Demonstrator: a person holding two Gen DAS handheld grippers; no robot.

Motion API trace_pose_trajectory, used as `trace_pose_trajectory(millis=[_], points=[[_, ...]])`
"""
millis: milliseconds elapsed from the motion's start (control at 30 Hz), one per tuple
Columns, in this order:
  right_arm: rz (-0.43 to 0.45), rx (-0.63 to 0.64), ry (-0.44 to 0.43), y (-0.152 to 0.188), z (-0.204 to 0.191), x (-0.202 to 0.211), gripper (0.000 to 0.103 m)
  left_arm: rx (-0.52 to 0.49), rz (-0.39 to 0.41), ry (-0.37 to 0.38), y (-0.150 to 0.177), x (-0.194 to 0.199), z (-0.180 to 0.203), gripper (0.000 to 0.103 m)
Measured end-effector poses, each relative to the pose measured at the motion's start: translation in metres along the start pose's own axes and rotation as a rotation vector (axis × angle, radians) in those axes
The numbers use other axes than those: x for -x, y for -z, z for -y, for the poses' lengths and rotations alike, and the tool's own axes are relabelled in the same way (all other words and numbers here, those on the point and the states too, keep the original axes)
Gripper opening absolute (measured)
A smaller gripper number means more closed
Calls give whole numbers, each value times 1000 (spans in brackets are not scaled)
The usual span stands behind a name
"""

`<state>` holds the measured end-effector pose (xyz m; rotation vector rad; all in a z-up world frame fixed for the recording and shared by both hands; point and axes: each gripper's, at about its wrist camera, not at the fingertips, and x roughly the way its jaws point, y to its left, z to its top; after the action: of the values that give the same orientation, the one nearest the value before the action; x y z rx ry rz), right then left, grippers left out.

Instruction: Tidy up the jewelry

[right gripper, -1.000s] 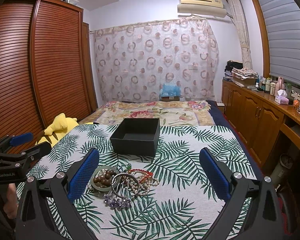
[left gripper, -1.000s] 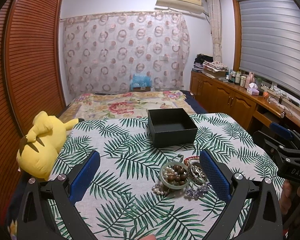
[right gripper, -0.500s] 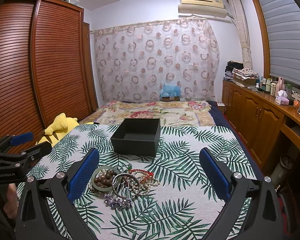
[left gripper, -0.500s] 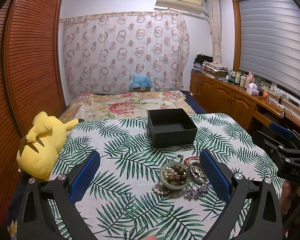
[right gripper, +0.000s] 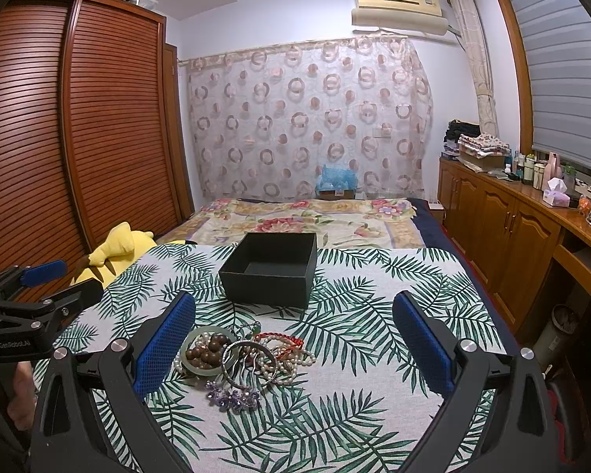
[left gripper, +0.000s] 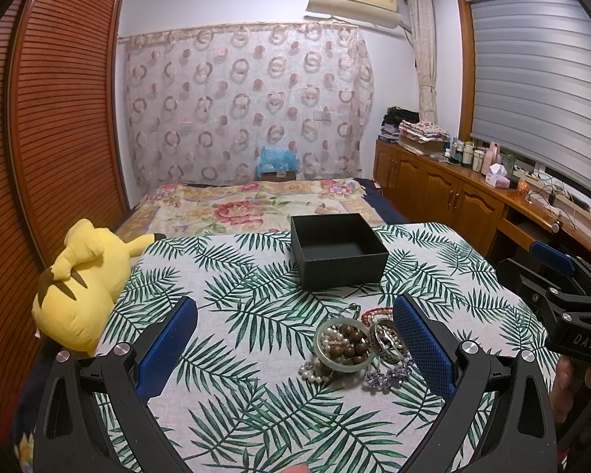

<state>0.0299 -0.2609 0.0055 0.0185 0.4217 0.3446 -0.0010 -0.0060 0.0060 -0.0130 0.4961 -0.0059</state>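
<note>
Left gripper [left gripper: 295, 339], blue-padded fingers spread wide, empty, held above the leaf-print cloth [left gripper: 232, 299]; right gripper [right gripper: 295, 339], fingers likewise spread wide and empty. Each gripper appears at the edge of the other's view, held in a hand [left gripper: 567, 386].

Jewelry pile [right gripper: 240, 358] lies on the cloth between the two grippers, nearer the left gripper's right-hand pad [left gripper: 421, 343] and just beside the right gripper's left-hand pad [right gripper: 163, 345]. It comprises a pale green bangle [right gripper: 201, 351] encircling brown wooden beads [right gripper: 207, 349], a silver bangle [right gripper: 248, 362], a red cord bracelet [right gripper: 281, 341], pearl strands [right gripper: 291, 362] and a purple crystal piece [right gripper: 232, 394], all touching or overlapping.

Black open box [right gripper: 272, 268] stands upright beyond the pile, apart from it, interior bare.

Yellow plush toy [left gripper: 78, 283] lies at the cloth's left edge. Behind: floral bedspread [left gripper: 248, 205], circle-patterned curtain [left gripper: 248, 98], louvred wardrobe [right gripper: 78, 118], wooden cabinets [right gripper: 504, 236].
</note>
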Motion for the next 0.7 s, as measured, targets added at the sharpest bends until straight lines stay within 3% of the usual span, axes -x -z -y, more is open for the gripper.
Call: trace_pose_trajectory(millis=[467,700], points=[[-4,-2,0,-1,1,2,101,0,-15,6,6,-6,6,96],[-32,0,-35,12,5,-6,101,0,-73,32,17,-24,-2,96]])
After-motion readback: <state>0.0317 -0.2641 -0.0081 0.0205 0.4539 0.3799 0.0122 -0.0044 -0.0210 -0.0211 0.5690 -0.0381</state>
